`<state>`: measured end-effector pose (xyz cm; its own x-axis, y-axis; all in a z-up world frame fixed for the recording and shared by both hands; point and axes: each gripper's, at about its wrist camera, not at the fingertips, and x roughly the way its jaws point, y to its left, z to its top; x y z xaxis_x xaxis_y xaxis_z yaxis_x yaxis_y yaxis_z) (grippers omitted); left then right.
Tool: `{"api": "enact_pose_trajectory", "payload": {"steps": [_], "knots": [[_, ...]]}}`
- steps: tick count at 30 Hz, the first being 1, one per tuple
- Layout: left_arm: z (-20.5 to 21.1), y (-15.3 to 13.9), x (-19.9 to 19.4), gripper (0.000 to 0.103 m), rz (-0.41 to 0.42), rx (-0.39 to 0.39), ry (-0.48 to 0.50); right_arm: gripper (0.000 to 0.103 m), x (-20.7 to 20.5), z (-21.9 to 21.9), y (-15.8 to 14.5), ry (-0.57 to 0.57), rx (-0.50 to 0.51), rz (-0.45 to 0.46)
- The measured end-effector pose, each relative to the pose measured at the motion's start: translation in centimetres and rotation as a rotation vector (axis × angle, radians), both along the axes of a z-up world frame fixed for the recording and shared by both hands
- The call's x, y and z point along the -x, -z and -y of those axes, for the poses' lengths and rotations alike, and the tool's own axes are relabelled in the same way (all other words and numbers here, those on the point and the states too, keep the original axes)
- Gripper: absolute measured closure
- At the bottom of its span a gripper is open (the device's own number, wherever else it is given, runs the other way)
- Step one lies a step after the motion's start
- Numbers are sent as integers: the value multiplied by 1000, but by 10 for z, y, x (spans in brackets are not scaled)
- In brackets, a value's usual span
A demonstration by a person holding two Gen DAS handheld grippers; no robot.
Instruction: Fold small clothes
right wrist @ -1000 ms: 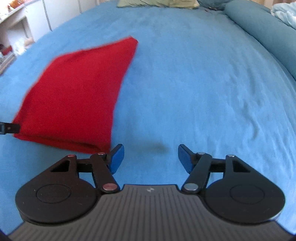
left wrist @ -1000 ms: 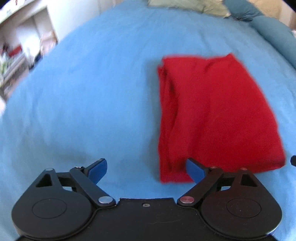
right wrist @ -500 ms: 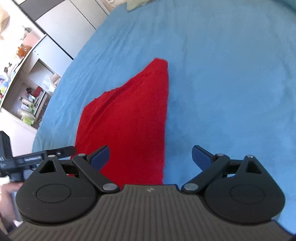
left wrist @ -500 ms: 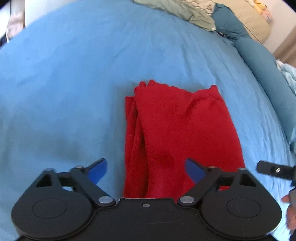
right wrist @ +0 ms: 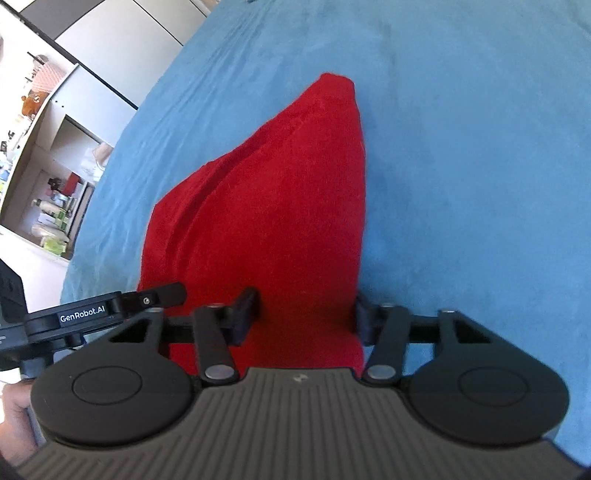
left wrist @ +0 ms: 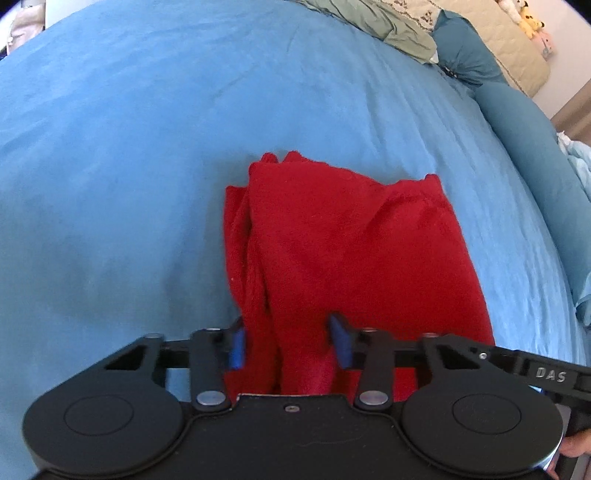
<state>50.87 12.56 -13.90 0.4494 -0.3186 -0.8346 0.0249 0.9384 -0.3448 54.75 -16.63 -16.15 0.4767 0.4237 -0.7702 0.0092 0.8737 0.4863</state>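
Both grippers have closed in on the red cloth (left wrist: 354, 251) since a second ago, when they hung back over bare blue bedspread (left wrist: 110, 166) with the garment off to one side of each; the cloth now runs straight ahead in both wrist views.

Left gripper (left wrist: 290, 343) has its jaws spread, straddling the near end of the cloth at its bunched, layered left side. Whether the pads press the fabric or only flank it cannot be told.

Right gripper (right wrist: 303, 317) also has its jaws spread, set across the near right corner of the cloth (right wrist: 273, 221); one finger sits over the red, the other right at the cloth's right edge, by the bedspread (right wrist: 480, 166). Nothing is pinched yet as far as can be seen.

The cloth lies flat on the bedspread, well in from its edges, already folded into a long strip. Its long axis points away from both grippers, so the near short end is at the jaws and the far short end lies toward the pillows (left wrist: 399, 26).

Both grippers are side by side along that near end, about equally close. The next move looks like pinching the two near corners and carrying them over to the far end, halving the strip. Uneven layers on the left side may slip out of a shallow pinch.
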Motion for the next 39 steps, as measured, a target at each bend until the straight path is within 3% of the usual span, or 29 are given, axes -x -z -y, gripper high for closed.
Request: {"api": "enact_pose_trajectory", "payload": {"steps": [3, 6, 11, 18, 21, 26, 28, 29, 30, 32, 33, 39], "knots": [[5, -12, 4, 73, 18, -23, -9, 59, 4, -3, -7, 18, 18, 31], [10, -26, 13, 75, 46, -25, -26, 63, 11, -4, -20, 27, 21, 72], [33, -53, 45, 76, 88, -30, 6, 63, 40, 12, -56, 9, 12, 152], [88, -76, 114, 76, 100, 4, 53, 63, 117, 63, -101, -3, 60, 167], [115, -66, 136, 76, 82, 10, 71, 63, 150, 88, -100, 18, 87, 148], [146, -36, 155, 75, 95, -47, 105, 62, 177, 116, -63, 49, 88, 119], [151, -30, 161, 70, 126, -91, 117, 56, 183, 126, -48, 48, 86, 127], [154, -30, 164, 58, 148, -123, 115, 51, 186, 128, -44, 43, 83, 132], [154, -30, 169, 38, 173, -157, 116, 33, 190, 131, -41, 48, 99, 140], [151, -32, 178, 12, 235, -208, 108, 5, 199, 135, -39, 56, 132, 163], [146, -33, 185, 10, 266, -228, 104, 0, 206, 136, -39, 66, 150, 193], [137, -11, 206, 10, 324, -347, 103, 0, 221, 134, -21, 96, 324, 251]]}}
